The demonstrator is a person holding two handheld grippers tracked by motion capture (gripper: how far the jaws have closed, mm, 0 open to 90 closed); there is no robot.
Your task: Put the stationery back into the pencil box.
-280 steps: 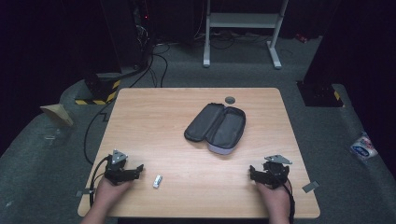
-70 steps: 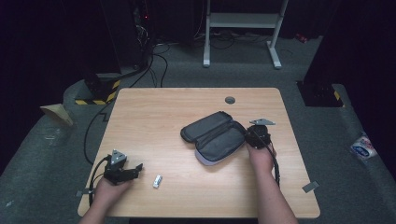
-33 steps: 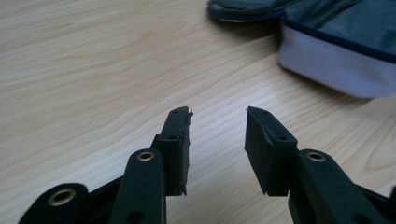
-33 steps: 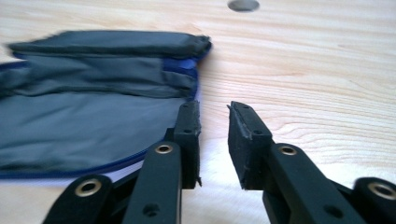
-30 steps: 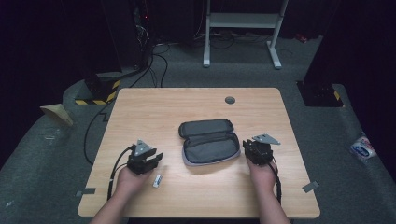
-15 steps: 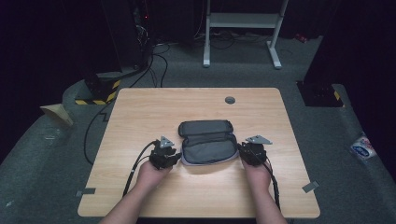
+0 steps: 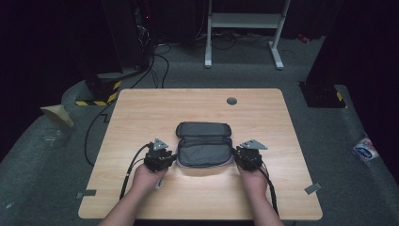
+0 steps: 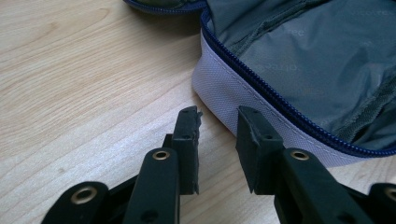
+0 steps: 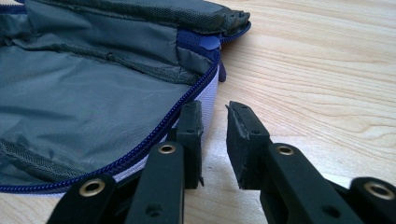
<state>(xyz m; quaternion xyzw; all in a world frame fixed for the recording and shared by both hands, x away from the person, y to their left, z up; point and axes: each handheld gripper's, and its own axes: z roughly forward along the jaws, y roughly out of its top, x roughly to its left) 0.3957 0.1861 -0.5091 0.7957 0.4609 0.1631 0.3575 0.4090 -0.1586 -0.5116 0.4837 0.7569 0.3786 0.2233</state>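
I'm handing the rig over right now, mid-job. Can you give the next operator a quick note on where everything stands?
Left tongs: nearly closed, jaws have just been closing, nothing between them; tips at the case's left end wall, low over the table.
Right tongs: shut, empty, at the case's right end, one jaw against its pale side wall.
Case: mid-table between the two hands, unzipped, lid folded back away from the person, grey lining exposed.
Done: case lies open and flanked by both tongs.
Left: probably steady or square the case from both ends; neither tongs grips it yet.
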